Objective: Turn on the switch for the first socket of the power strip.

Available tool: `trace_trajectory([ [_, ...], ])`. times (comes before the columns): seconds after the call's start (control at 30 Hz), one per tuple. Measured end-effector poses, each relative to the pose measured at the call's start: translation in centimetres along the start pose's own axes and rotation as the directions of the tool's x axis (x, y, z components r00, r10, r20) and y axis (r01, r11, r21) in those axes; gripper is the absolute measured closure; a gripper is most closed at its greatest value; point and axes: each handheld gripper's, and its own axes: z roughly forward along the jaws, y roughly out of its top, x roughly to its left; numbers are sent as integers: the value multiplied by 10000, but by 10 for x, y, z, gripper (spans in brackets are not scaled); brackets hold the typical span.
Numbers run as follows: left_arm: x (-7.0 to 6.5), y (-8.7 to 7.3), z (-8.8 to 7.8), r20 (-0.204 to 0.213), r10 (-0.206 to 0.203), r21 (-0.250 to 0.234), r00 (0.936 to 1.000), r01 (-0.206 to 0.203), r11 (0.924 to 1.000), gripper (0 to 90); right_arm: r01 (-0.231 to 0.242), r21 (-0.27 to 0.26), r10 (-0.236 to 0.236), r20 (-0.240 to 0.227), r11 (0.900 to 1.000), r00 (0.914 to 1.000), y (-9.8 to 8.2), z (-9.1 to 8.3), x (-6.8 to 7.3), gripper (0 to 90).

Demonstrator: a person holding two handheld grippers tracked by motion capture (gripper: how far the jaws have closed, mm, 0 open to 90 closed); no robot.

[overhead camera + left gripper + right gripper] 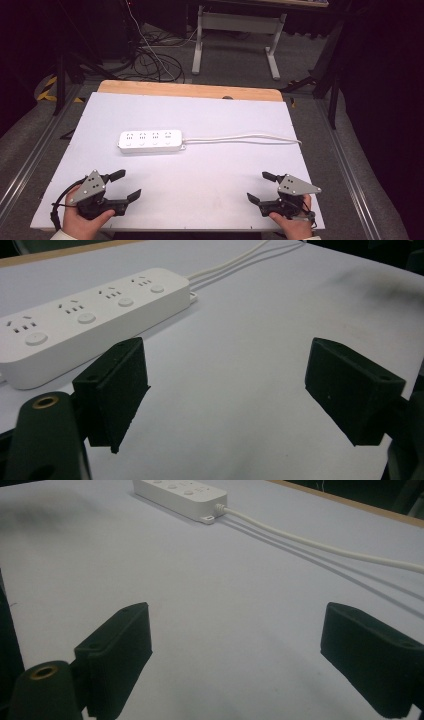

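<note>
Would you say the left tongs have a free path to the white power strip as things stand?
Probably yes: the left tongs stand open and empty, and bare white table lies between them and the power strip, with nothing in the way.

the power strip's cord (250,138) runs off the counter's (210,112) right edge, its plug unseen. the strip (180,494) is cut by the right gripper view's top edge.

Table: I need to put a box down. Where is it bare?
Bare between the left gripper and right gripper, near the power strip, and beyond it to the far edge. Its cord crosses the right side.
</note>
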Motion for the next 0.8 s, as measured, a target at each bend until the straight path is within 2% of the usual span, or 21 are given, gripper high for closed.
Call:
trace_trajectory([
  [0.1, -1, 1, -1, -205, 252, 117, 9995, -250, 9996, 183, 30, -42, -30, 40, 10000, 10000, 0, -1, 1, 135],
  [0.17, -1, 1, -2, -193, 260, 101, 9995, -258, 9996, 185, 71, -37, -71, 78, 10000, 9999, 0, -1, 1, 135],
  [0.3, 0, 2, -3, -28, -141, 22, 9999, 142, 9999, 189, 139, -12, -139, 54, 9999, 9999, 0, 0, 2, 135],
  [0.37, 0, 2, -3, 3, -326, 21, 9995, 326, 9995, 189, 237, 73, -238, 185, 9997, 9995, 1, 1, 3, 136],
  [0.6, -2, 7, -5, -201, 313, 289, 9993, -307, 9991, 217, 259, 102, -261, 143, 9996, 9996, 0, 1, 4, 140],
  [0.77, -3, 10, -6, -78, 119, 316, 9999, -116, 9994, 238, 197, 106, -198, 124, 9997, 9997, 0, 1, 3, 145],
  [0.8, -2, 12, -7, -63, -49, 333, 10000, 51, 9994, 238, 214, 137, -215, 88, 9997, 9997, 0, 2, 3, 152],
])
